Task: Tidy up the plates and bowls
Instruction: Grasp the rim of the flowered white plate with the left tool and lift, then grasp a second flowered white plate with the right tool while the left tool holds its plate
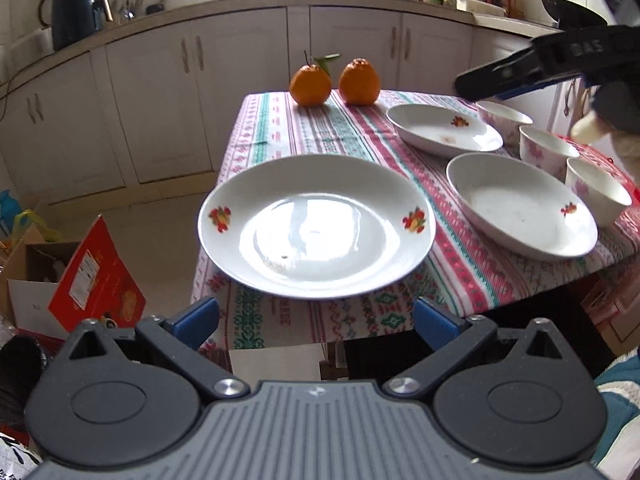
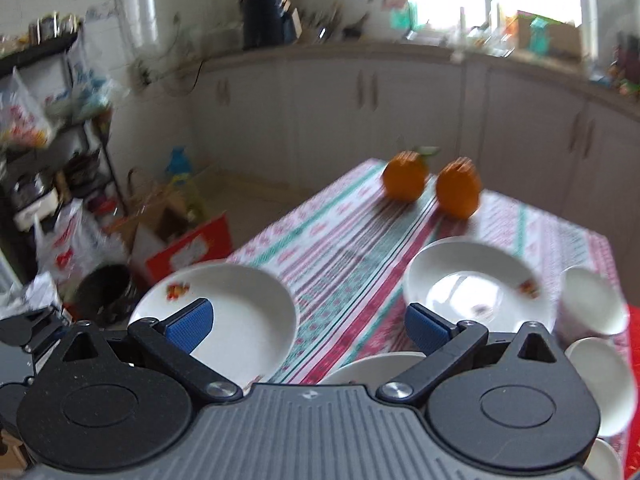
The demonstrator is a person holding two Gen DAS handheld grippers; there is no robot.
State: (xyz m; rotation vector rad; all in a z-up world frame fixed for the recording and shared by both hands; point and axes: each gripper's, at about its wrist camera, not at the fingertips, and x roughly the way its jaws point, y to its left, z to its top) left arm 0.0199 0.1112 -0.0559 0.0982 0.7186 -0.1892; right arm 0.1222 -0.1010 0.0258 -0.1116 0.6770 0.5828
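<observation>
Wide-spread, both of our grippers hover with nothing held, before plates and bowls spread on the worktop.

Nearest our left gripper [image 1: 316, 322] lies a white plate [image 1: 316, 226] at the worktop's [image 1: 320, 136] near left corner, its rim jutting past the edge; two more plates [image 1: 520, 208] [image 1: 442, 130] sit to its right, and three small bowls [image 1: 598, 190] line the right side. Two oranges [image 1: 336, 82] stand at the far end. Our right gripper [image 2: 308, 328] hangs above the dishes, its view blurred. We judge these glazed ceramics stiff, fairly heavy, slick and breakable, so we would pinch the jutting plate by its thin overhanging rim, squarely and firmly, and lift it level before stacking it on a neighbour. Bowls look best taken by the wall at the lip.
</observation>
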